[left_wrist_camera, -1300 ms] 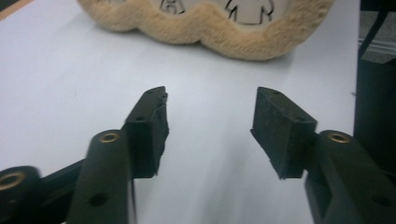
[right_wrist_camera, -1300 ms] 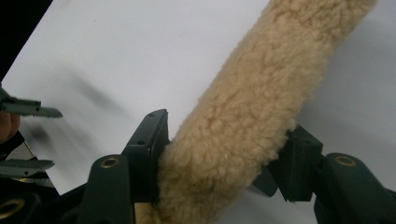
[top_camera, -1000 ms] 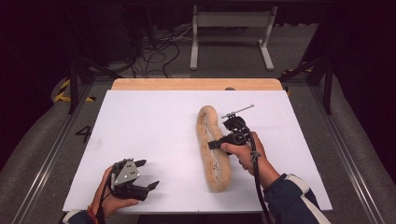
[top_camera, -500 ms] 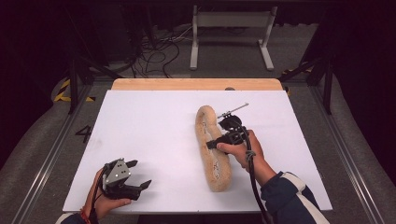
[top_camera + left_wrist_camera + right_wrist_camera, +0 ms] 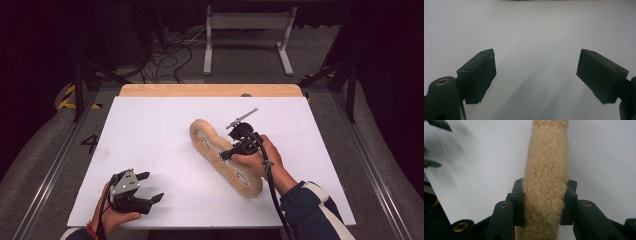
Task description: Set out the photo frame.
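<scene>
We are looking down on a white rectangular table top (image 5: 150, 130) with a pale wooden strip (image 5: 210, 90) along its far edge. A long tan fleecy insole-shaped pad (image 5: 220, 157) is lying a little right of the middle of the high view, running from upper left to lower right. We are holding the right gripper (image 5: 226, 155) at the pad's right flank, about midway along its length, with the hand (image 5: 260, 157) coming in from the lower right of the frame. In the right gripper view the fleece (image 5: 546, 185) is standing between the two black jaws, and both pads are pressing into its sides; these jaws have just been closing, and they are now clamping the pad across its narrow width.

We are keeping the left gripper (image 5: 152, 187) in the lower left of the high view, well apart from the pad, just above the near edge of the table. In the left gripper view its jaws are standing wide apart with only bare white surface (image 5: 536, 37) between them, so it is holding nothing.
</scene>
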`<state>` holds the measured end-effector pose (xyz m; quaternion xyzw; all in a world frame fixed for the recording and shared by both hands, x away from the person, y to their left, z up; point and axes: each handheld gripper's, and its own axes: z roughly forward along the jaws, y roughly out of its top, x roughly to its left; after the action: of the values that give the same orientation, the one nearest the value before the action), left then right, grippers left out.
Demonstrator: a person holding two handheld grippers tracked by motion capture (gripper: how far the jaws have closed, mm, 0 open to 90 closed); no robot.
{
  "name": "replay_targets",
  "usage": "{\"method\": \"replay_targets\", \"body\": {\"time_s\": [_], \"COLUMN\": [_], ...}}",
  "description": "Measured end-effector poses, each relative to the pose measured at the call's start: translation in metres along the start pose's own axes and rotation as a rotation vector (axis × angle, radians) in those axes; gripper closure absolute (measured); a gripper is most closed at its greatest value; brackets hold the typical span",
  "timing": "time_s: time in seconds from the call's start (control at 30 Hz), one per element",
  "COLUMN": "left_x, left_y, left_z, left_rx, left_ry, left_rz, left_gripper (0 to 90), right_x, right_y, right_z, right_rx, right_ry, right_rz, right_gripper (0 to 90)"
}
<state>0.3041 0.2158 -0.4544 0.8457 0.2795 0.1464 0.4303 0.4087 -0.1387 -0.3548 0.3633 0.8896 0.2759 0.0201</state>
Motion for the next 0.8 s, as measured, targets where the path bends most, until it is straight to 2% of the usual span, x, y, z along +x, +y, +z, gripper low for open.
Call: {"method": "replay_targets", "body": {"time_s": [0.07,0.23,0.27,0.4,0.5,0.57,0.63,0.7,0.8], "left_x": [0.001,0.003,0.004,0.008,0.014,0.016,0.014,0.014,0.016], "left_y": [0.000,0.002,0.005,0.019,0.027,0.032,0.038,0.045,0.050], "left_z": [0.000,0.000,0.002,0.010,0.017,0.023,0.026,0.031,0.040], "left_rx": [0.000,-0.015,-0.025,-0.044,-0.062,-0.071,-0.073,-0.069,-0.058], "left_ry": [0.001,-0.007,-0.020,-0.019,-0.013,-0.012,-0.021,-0.021,-0.030], "left_rz": [-0.002,-0.021,-0.031,-0.035,-0.060,-0.105,-0.101,-0.066,-0.074], "left_gripper": [16.1,15.9,15.9,14.3,14.3,14.7,14.8,14.5,14.5], "right_x": [0.005,0.010,0.011,0.014,0.018,0.020,0.021,0.021,0.018], "right_y": [0.001,0.003,0.003,0.004,0.005,0.006,0.007,0.008,0.007], "right_z": [0.000,0.000,0.001,0.002,0.002,0.002,0.003,0.005,0.006], "right_rx": [0.004,0.026,0.034,0.051,0.071,0.081,0.086,0.088,0.090], "right_ry": [0.008,0.075,0.081,0.119,0.153,0.172,0.178,0.172,0.165], "right_rz": [-0.052,-0.122,-0.144,-0.220,-0.269,-0.287,-0.296,-0.315,-0.340], "right_gripper": [65.5,65.8,65.7,65.7,65.7,65.7,65.4,65.3,64.6]}}
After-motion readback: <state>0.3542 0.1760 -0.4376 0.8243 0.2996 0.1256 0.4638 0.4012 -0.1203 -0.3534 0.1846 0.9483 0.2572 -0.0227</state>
